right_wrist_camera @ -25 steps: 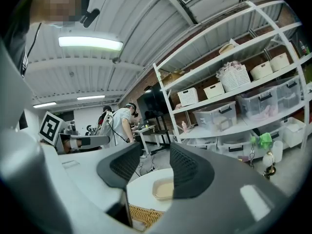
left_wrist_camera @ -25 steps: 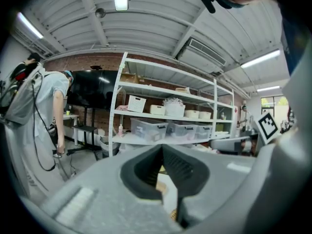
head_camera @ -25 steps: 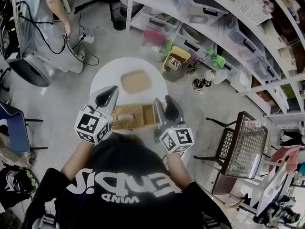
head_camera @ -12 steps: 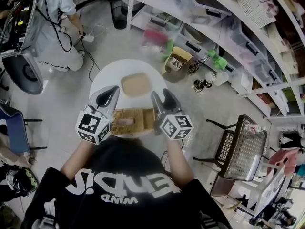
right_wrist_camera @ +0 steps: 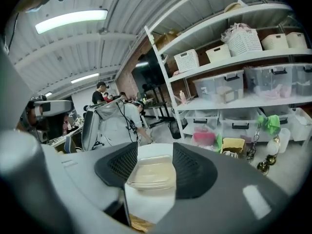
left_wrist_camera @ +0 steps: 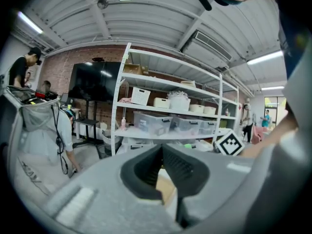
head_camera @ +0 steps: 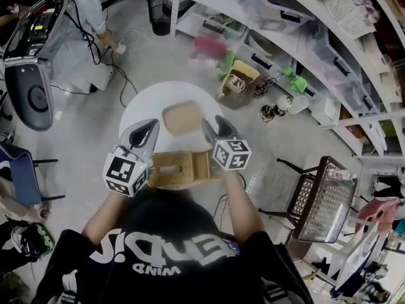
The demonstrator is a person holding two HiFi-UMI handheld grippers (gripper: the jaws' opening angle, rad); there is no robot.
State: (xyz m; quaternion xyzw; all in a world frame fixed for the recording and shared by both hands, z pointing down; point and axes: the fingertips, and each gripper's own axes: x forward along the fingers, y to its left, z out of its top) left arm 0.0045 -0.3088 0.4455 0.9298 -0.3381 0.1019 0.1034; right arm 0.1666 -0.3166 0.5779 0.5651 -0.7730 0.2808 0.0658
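- Two ways of spoiling this: shoving the tray across the table instead of catching it, through the right gripper closing in with one finger riding up on the rim; and knocking the basket, sitting at the table's near edge between the two arms, through a careless drop of either wrist.
- Also risking a skid: shallow, smooth-looking tray on a slick white top, likely sliding off under any one-sided push.
- Right gripper: standing wide apart and gripping nothing. Pointing straight at the tray, framing it in the gap between the fingers, and hanging just short of its right edge without touching.
- Left gripper: seemingly pinched together at the tips, though hard to be sure from its own view, with only a thin sliver of tan showing through. Holding nothing, hovering over the table just left of the tray and above the basket's left end.
- As for the tray: lying flat near the middle of the round table, beyond the basket, between the two sets of fingertips.
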